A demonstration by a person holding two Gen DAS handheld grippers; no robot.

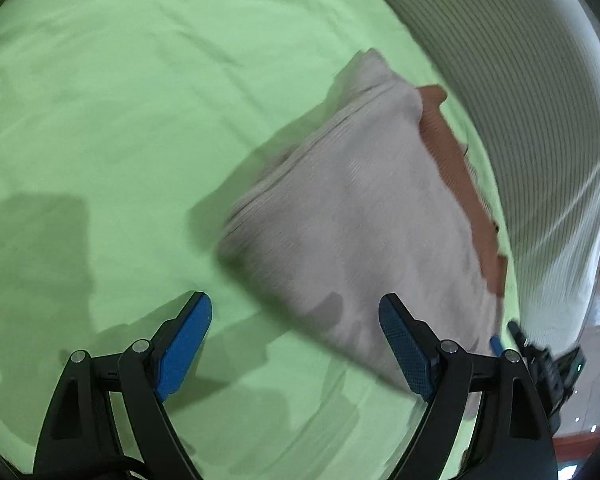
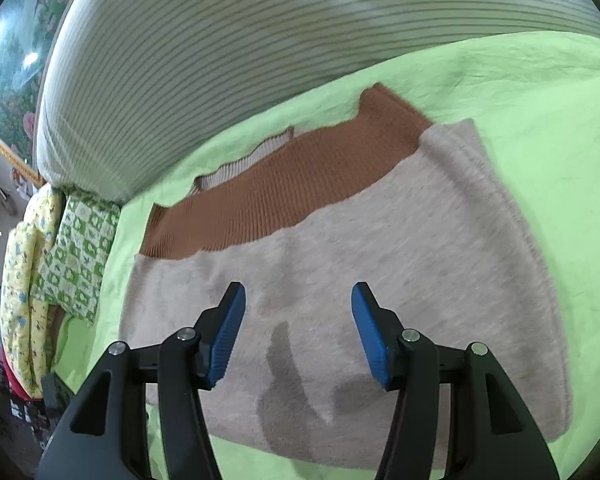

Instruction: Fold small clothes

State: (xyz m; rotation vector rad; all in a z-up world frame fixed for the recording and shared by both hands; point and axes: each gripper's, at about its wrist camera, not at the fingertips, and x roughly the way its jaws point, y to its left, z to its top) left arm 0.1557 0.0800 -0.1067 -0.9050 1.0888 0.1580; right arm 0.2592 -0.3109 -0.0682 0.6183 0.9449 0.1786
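A folded pale beige knit garment [image 1: 360, 216] lies flat on the green bed sheet [image 1: 120, 120], with a brown ribbed band [image 1: 452, 160] showing along its far edge. My left gripper [image 1: 296, 320] stands open above the garment's near corner; one blue pad is over the sheet, the other over the knit, and nothing is between them. In the right wrist view the same beige garment [image 2: 380, 264] and brown band [image 2: 284, 184] fill the middle. My right gripper [image 2: 298, 304] hovers open just over the beige layer, casting finger shadows on it.
A large striped grey-white bolster [image 2: 220, 60] lies along the far side of the sheet [image 2: 540, 92]. Patterned yellow and green quilts [image 2: 56, 264] are stacked at the left edge. The right gripper's black body [image 1: 540, 360] shows at the right of the left wrist view.
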